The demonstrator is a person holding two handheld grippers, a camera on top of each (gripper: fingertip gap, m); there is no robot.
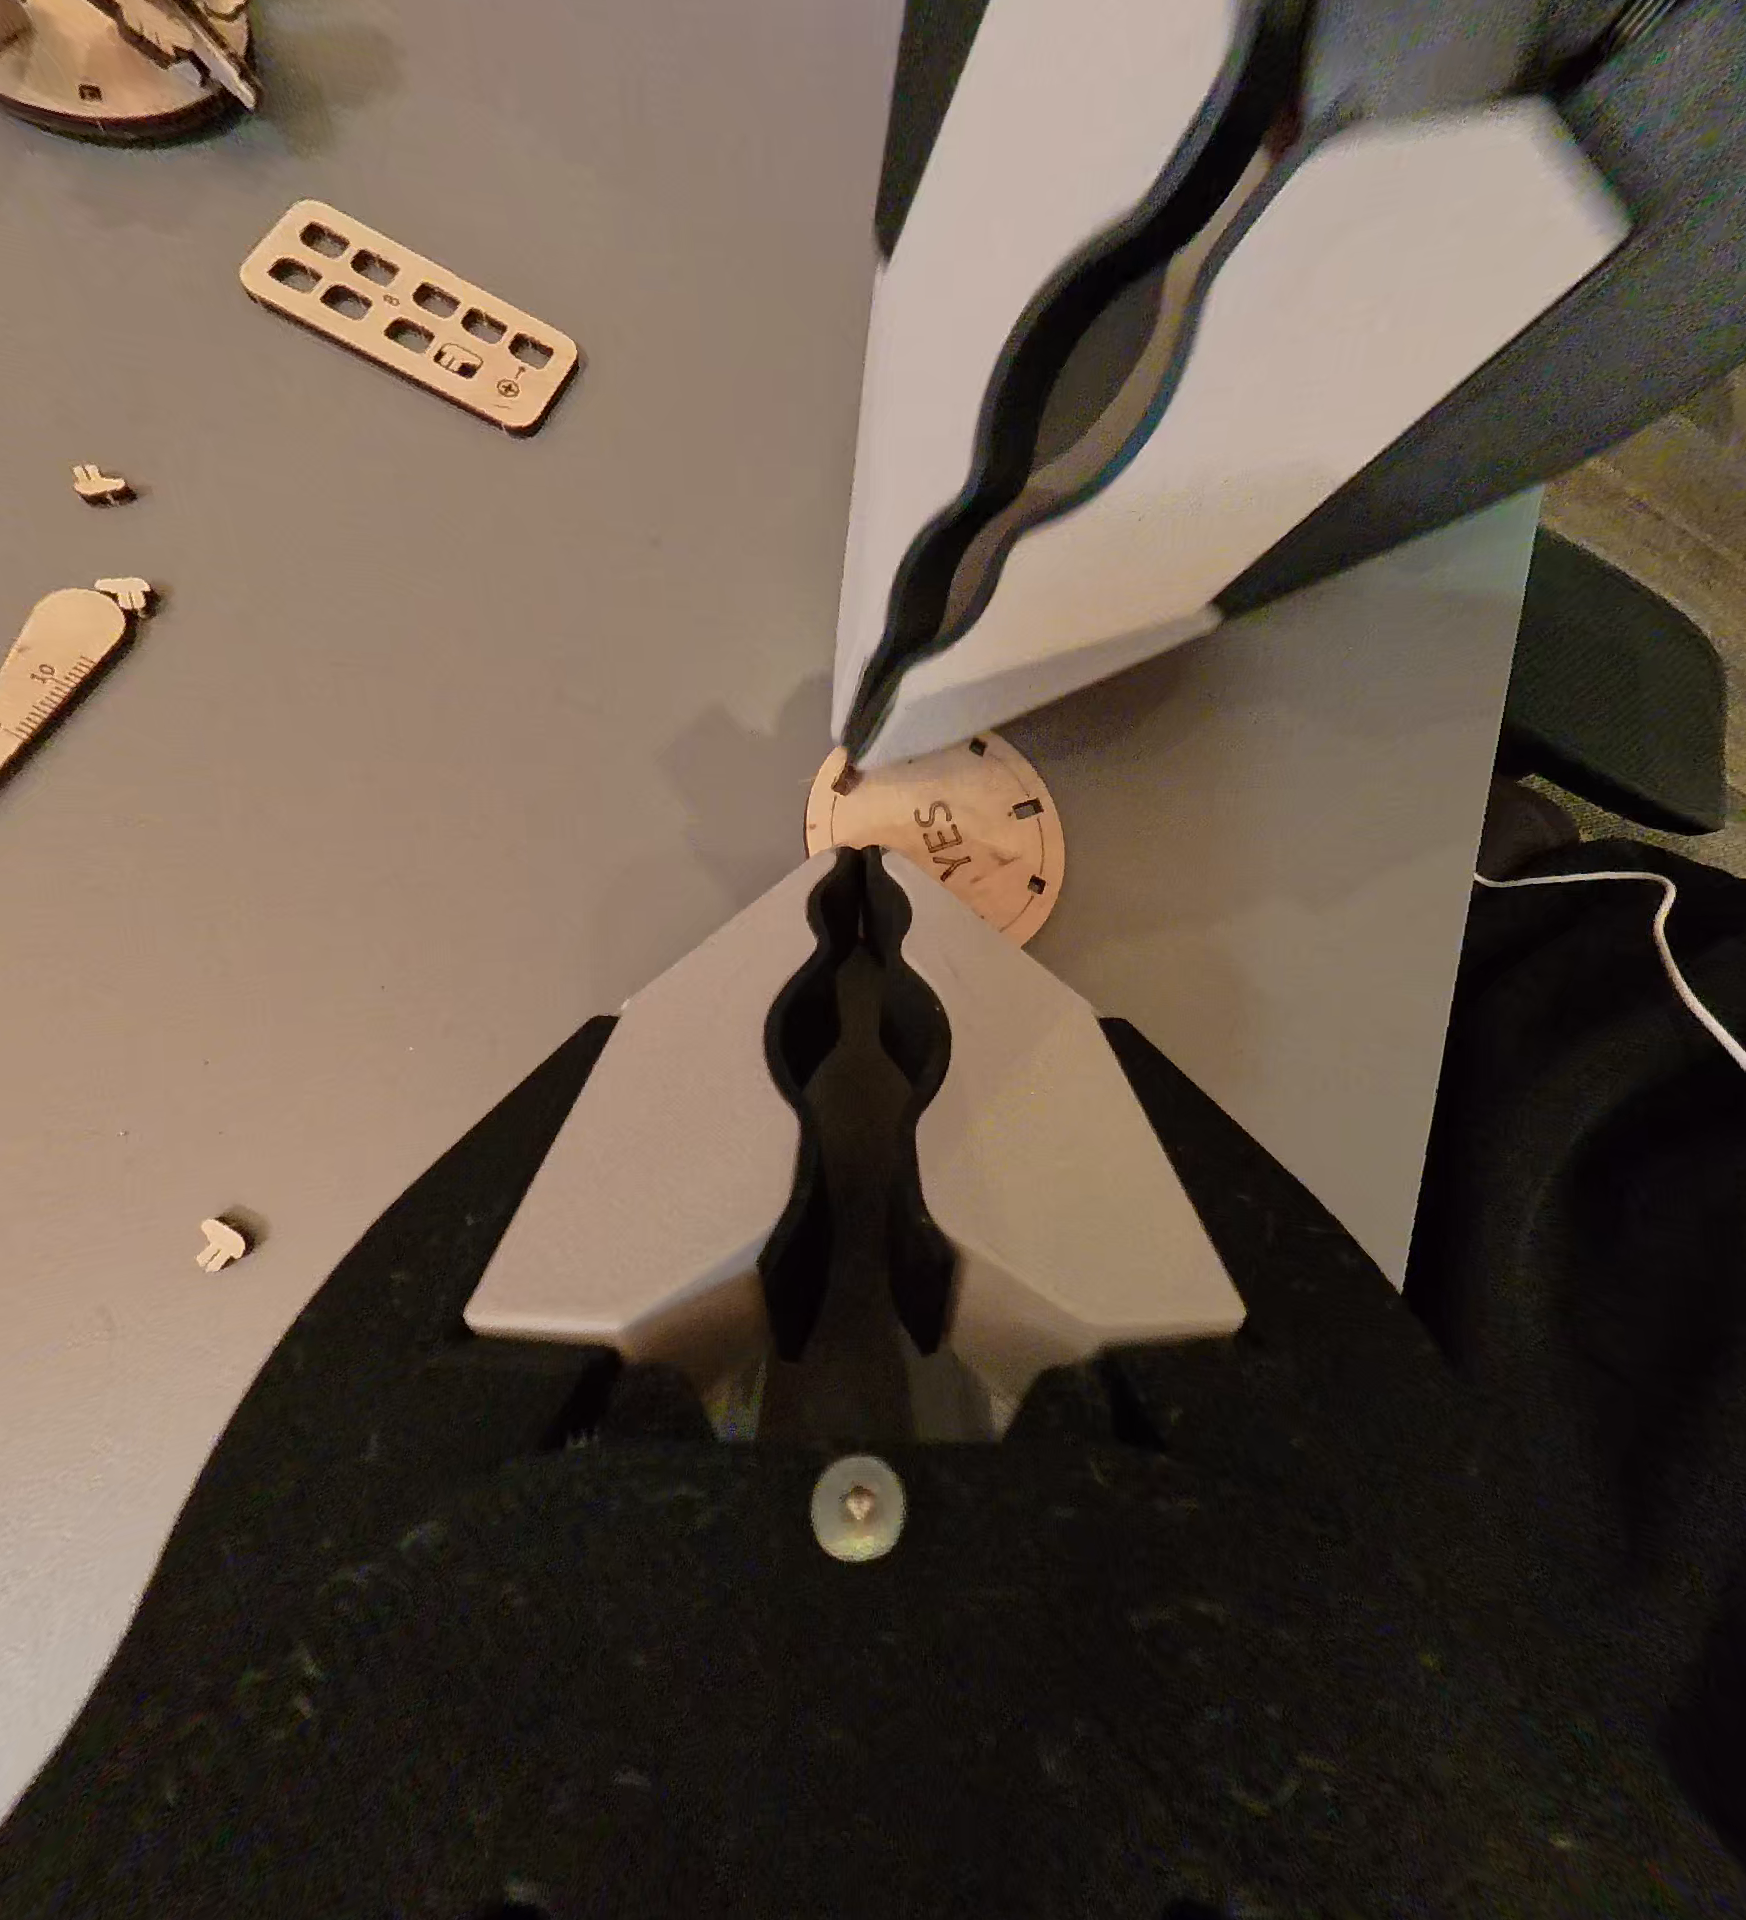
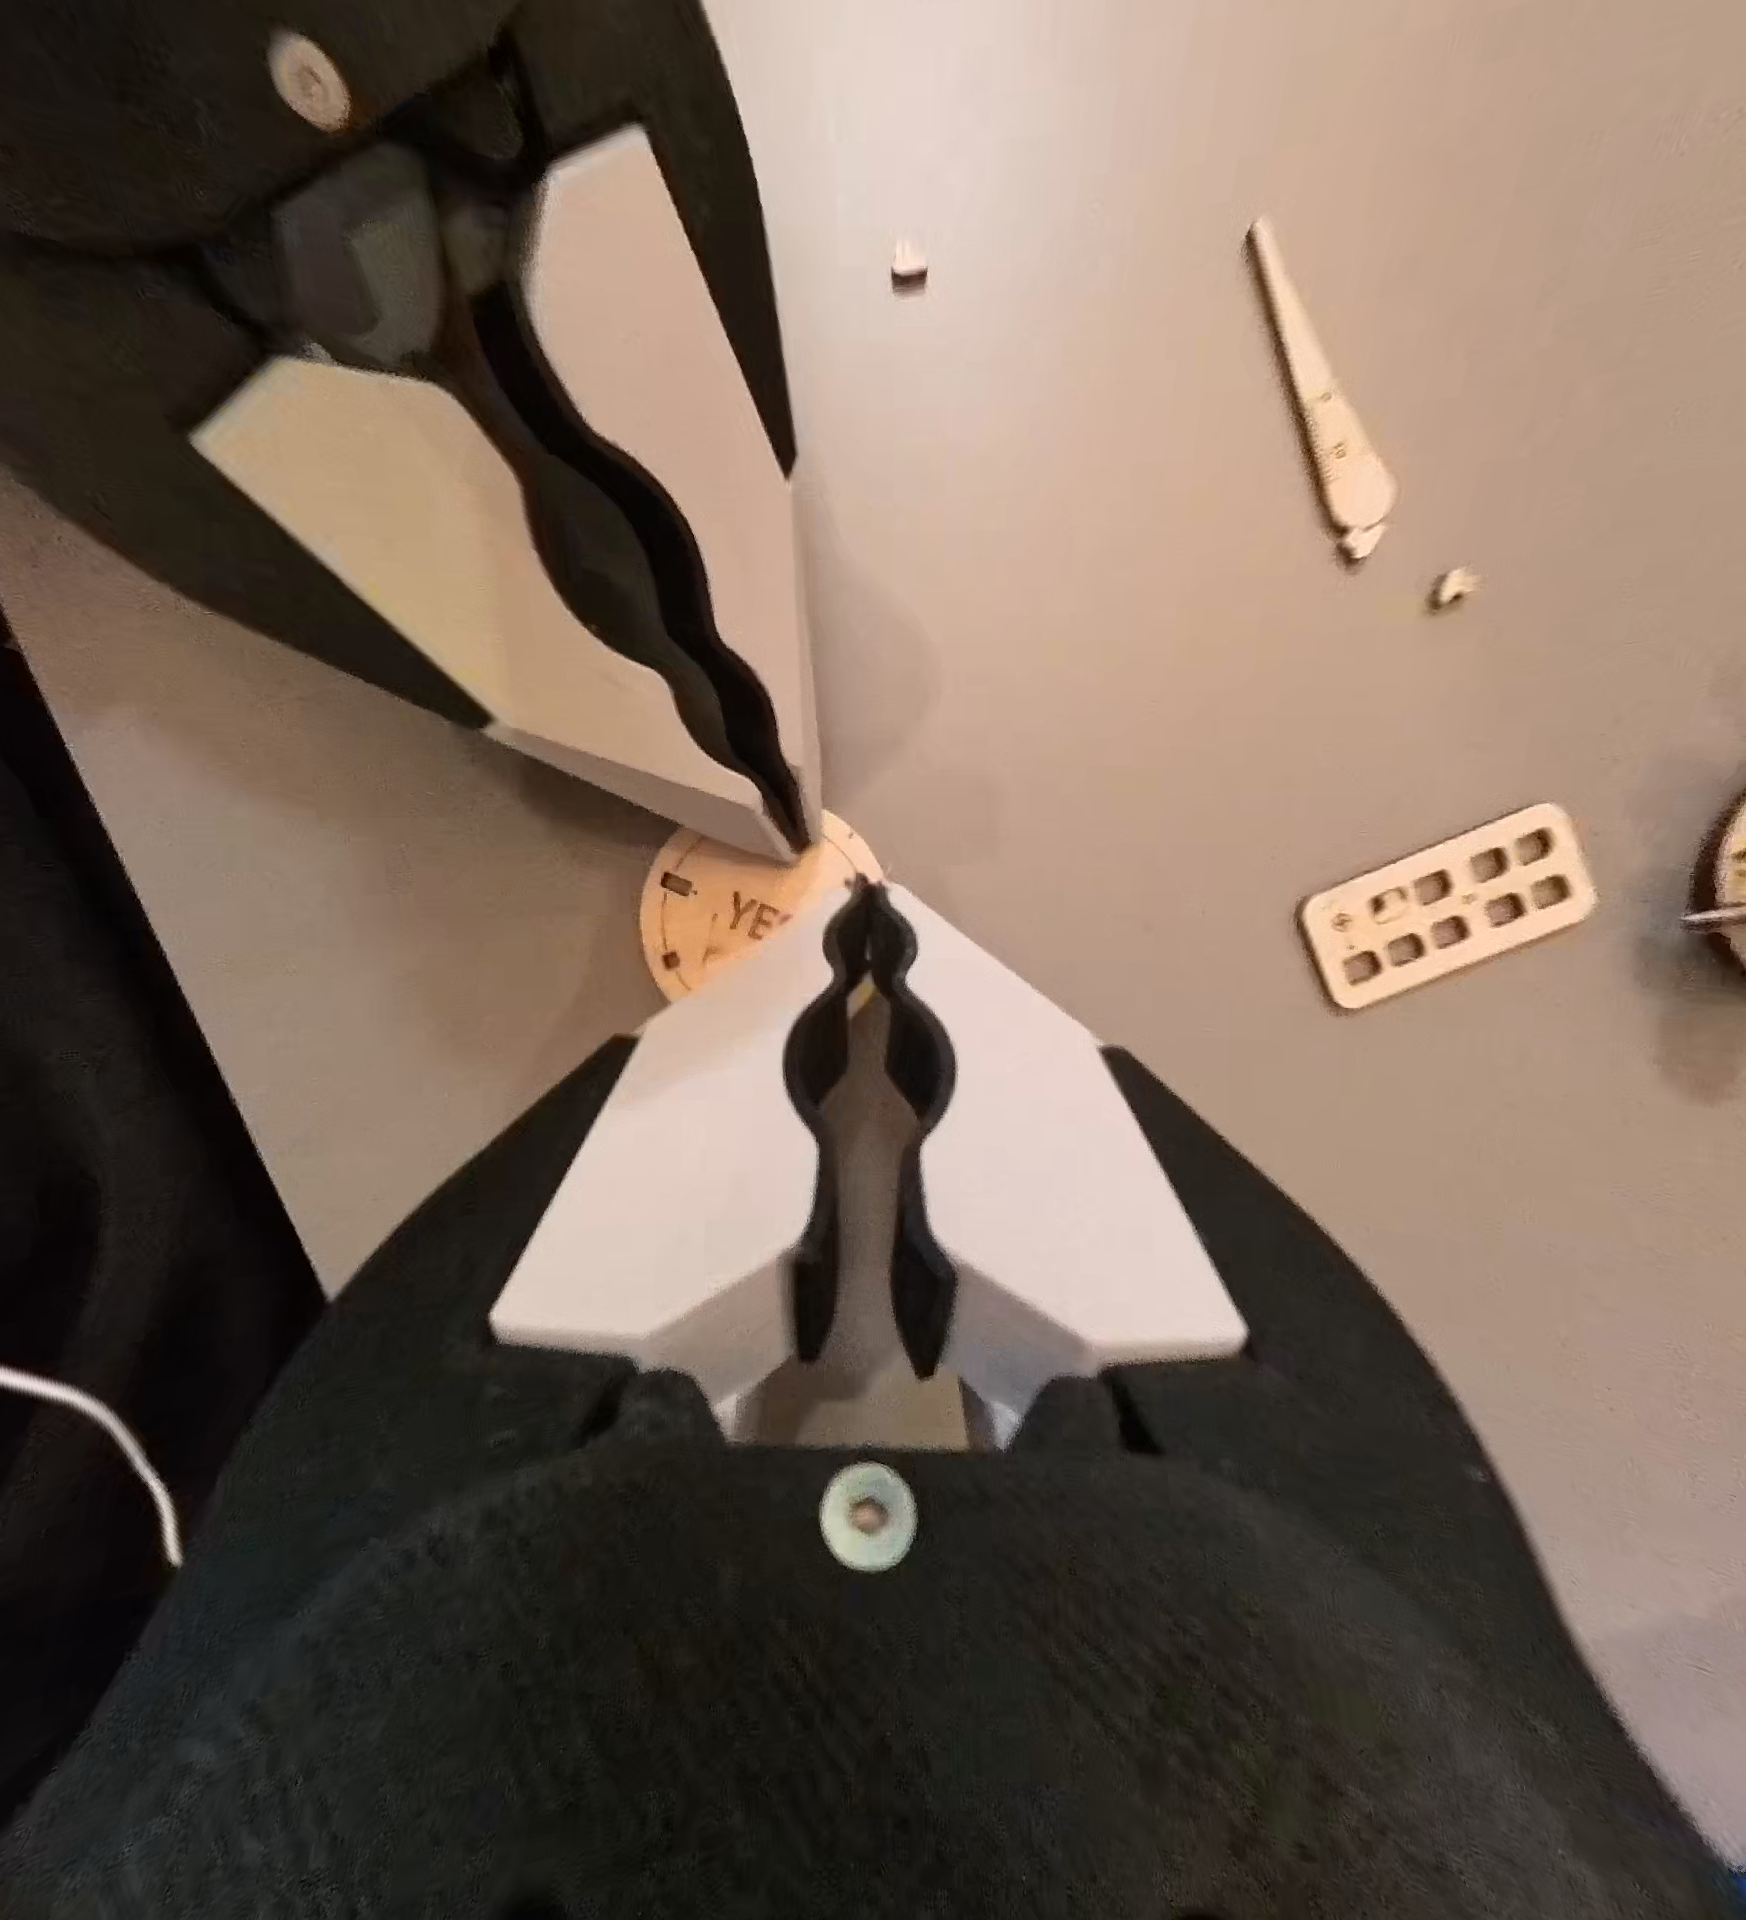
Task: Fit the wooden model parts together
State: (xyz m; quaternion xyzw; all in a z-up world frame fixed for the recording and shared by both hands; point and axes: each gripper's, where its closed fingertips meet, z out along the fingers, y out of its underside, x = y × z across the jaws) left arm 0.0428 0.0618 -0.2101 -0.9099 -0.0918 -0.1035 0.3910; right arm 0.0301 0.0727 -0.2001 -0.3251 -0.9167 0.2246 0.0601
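A round wooden disc (image 1: 962,831) with engraved lettering and small slots lies flat on the grey table (image 1: 433,831), near its edge. My left gripper (image 1: 864,857) is shut, with its tips at the disc's near rim. My right gripper (image 1: 853,753) comes in from above, also shut, with its tips by a slot at the disc's rim. In the right wrist view the disc (image 2: 713,914) lies between my right gripper (image 2: 867,894) and my left gripper (image 2: 791,831), whose tips stand close together over it. I cannot make out anything between either pair of pads.
A perforated wooden plate (image 1: 410,315), a tapered scale piece (image 1: 7,707) and small wooden pegs (image 1: 225,1242) lie on the table. A round wooden assembly (image 1: 100,62) sits at the far corner. A person in dark clothing with a white cable (image 1: 1731,1039) is past the table edge. The grippers are tip to tip, or close to it. My right gripper's tips are some 11 cm from the perforated wooden plate (image 1: 410,315). It is also in sight in the right wrist view (image 2: 1451,897).
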